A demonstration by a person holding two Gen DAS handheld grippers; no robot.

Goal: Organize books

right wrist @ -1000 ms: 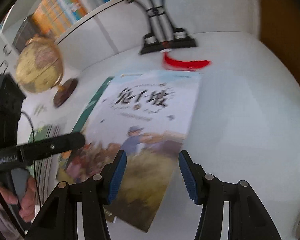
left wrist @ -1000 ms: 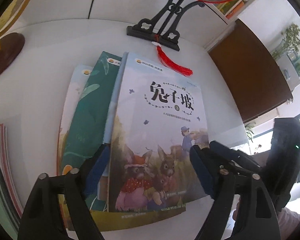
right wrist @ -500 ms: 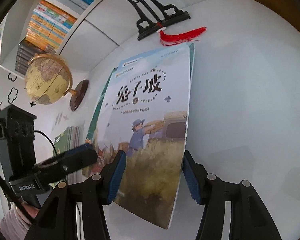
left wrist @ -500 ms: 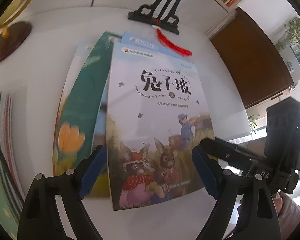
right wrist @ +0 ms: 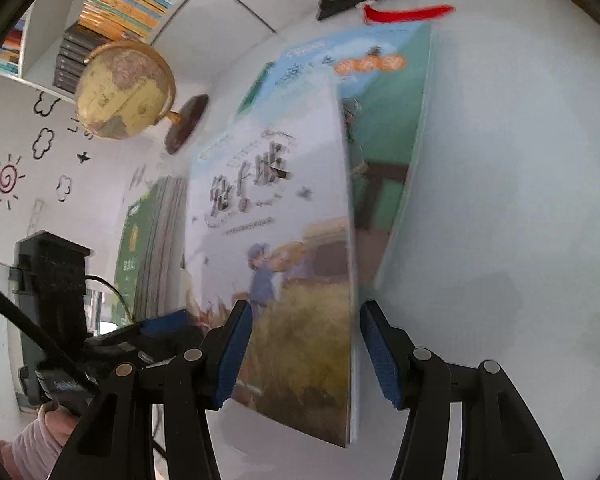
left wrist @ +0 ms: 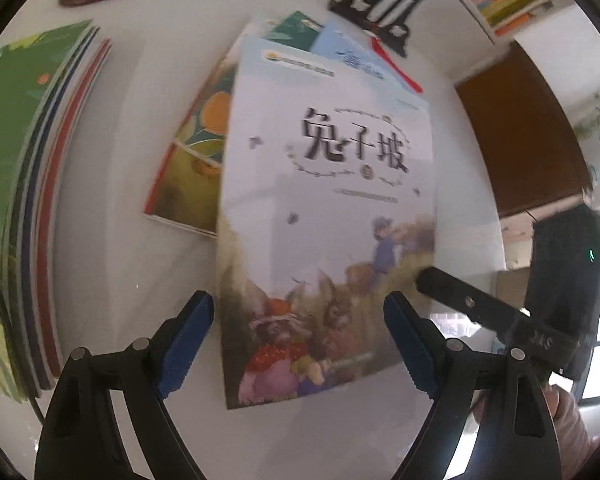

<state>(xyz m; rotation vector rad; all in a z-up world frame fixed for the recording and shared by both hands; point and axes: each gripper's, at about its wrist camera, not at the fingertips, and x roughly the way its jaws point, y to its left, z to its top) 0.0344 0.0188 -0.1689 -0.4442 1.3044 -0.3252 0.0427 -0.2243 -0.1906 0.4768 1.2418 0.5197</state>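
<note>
Slid toward the cameras and off the spread of books under it since a second ago: rabbit-cover book point(left wrist: 324, 216), now uncovering the orange-flower book point(left wrist: 192, 160) and the blue-cover book point(left wrist: 352, 54) further back. Lying over those on the white table point(left wrist: 120, 240), near end tipped up off the surface, motion-blurred. Left gripper point(left wrist: 298, 340) hanging over the book's lower end, blue pads point(left wrist: 186, 336) spread wide on either side of it and clear of its edges. Right gripper point(right wrist: 306, 348) straddling the lower right corner of the same cover, 2 fingers parted, right pad just beside the spine edge; contact impossible to judge through the blur. Off to the left, a stack of thin books point(left wrist: 40, 184) with a green cover on top, well apart from the spread. Further back, a globe point(right wrist: 126, 90) on its dark wooden base, a black ornament stand point(left wrist: 384, 10) and a red tassel point(right wrist: 408, 14) touching the far end of the spread. Pink sleeve point(right wrist: 36, 436) showing below the left gripper's body.
</note>
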